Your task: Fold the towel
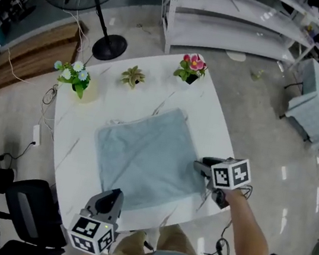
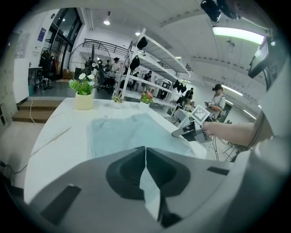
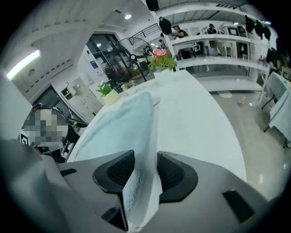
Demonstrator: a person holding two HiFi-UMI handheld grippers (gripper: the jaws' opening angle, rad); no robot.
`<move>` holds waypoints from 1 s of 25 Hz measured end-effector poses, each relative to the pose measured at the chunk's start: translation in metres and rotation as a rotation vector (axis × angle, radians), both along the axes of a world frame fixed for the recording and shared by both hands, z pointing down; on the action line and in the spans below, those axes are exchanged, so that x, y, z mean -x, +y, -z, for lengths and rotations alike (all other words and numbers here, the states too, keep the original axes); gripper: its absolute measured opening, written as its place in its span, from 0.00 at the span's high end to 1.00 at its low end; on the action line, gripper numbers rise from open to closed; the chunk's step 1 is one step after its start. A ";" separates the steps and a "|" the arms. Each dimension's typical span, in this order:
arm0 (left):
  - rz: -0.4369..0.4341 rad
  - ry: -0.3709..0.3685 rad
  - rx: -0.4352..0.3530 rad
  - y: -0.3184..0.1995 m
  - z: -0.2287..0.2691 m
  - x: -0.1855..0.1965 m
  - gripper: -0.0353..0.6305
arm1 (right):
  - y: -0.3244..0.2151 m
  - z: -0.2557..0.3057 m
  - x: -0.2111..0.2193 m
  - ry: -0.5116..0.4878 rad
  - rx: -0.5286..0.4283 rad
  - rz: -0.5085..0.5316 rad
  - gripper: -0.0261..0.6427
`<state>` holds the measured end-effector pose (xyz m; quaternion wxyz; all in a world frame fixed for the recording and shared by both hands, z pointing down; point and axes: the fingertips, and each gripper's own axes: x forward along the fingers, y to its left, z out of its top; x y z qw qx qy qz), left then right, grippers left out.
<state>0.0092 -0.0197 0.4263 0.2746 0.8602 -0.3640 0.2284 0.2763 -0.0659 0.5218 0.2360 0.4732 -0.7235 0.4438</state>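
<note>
On the white, marble-look desk (image 1: 73,140) the towel (image 1: 146,155) lies spread out flat. It's a pale blue-grey, squarish cloth with a soft, slightly rumpled surface.

Its near corner is the hard bit to read. From the head view the left claw (image 1: 114,196) sits right over that corner at the desk's near edge, so the corner itself is covered. The left gripper view sorts it out: the jaws are closed tip to tip with a thin sliver of pale cloth pinched between them. So that claw has the towel by that corner.

The right claw (image 1: 200,165) is at the towel's right-hand corner, and its marker cube blocks most of it from above. In the right gripper view the ribbed black pads stand apart, with a doubled-up towel edge running up between them. The cloth sits in the gap and looks loose rather than clamped.

The person is mostly cut off at the bottom of the head view, with only a forearm and knees showing.

Along the desk's far side stand three small potted plants: white flowers in a cream pot (image 1: 74,77), a little green one (image 1: 132,77), and pink blooms in a dark pot (image 1: 191,67). Past them, a black floor fan (image 1: 109,47) is cropped at the top.
</note>
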 end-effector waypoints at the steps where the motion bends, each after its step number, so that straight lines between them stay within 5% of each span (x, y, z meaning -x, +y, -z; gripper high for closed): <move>1: -0.013 0.007 -0.008 0.001 0.001 0.002 0.93 | 0.001 -0.004 0.005 -0.016 0.012 -0.009 0.69; 4: -0.025 0.025 -0.022 0.005 0.005 0.012 0.93 | -0.003 -0.007 0.013 -0.055 0.018 -0.061 0.72; 6: -0.021 0.049 -0.020 0.011 0.002 0.019 0.93 | -0.006 -0.010 0.014 -0.064 0.027 -0.082 0.89; 12: 0.002 0.084 -0.017 0.030 0.003 0.046 0.93 | -0.010 0.033 0.028 -0.023 -0.071 -0.106 0.91; 25: 0.077 0.180 -0.130 0.061 0.060 0.116 0.93 | -0.018 0.136 0.211 0.269 -0.319 0.298 0.91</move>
